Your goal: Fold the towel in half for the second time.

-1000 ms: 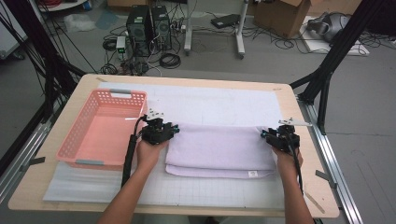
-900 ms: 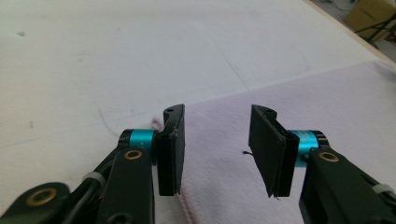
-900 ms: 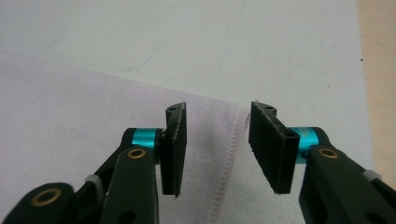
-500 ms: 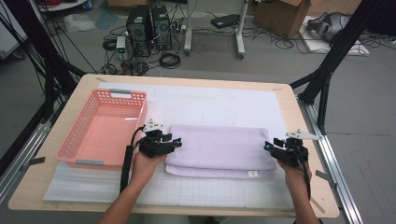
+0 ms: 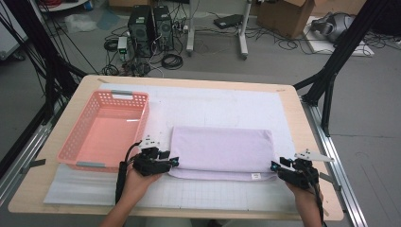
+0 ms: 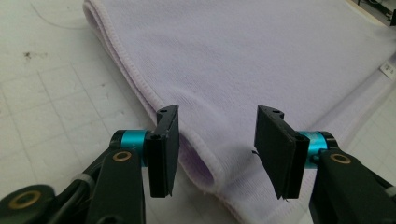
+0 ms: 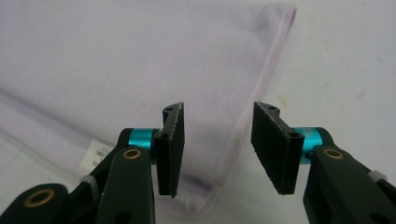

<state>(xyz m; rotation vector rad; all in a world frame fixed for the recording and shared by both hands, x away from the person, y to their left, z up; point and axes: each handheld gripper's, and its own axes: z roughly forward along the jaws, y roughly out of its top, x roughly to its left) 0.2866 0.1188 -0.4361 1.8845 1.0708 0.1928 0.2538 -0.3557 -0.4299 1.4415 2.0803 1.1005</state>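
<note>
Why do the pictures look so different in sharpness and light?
High view: even room light, a glare patch on the pink basket floor, slightly soft. Left gripper view: towel weave crisp, far edge soft. Right gripper view: the jaws are sharp, the towel behind them blurs and looks washed out.

Bright, even overhead light – soft shadows, slight blur, faint glare in basket (image 5: 106, 130)

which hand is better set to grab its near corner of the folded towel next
Left, slightly: the left gripper already has the lilac towel's folded corner between its open jaws. The right gripper, also open, straddles only the side hem.
</note>
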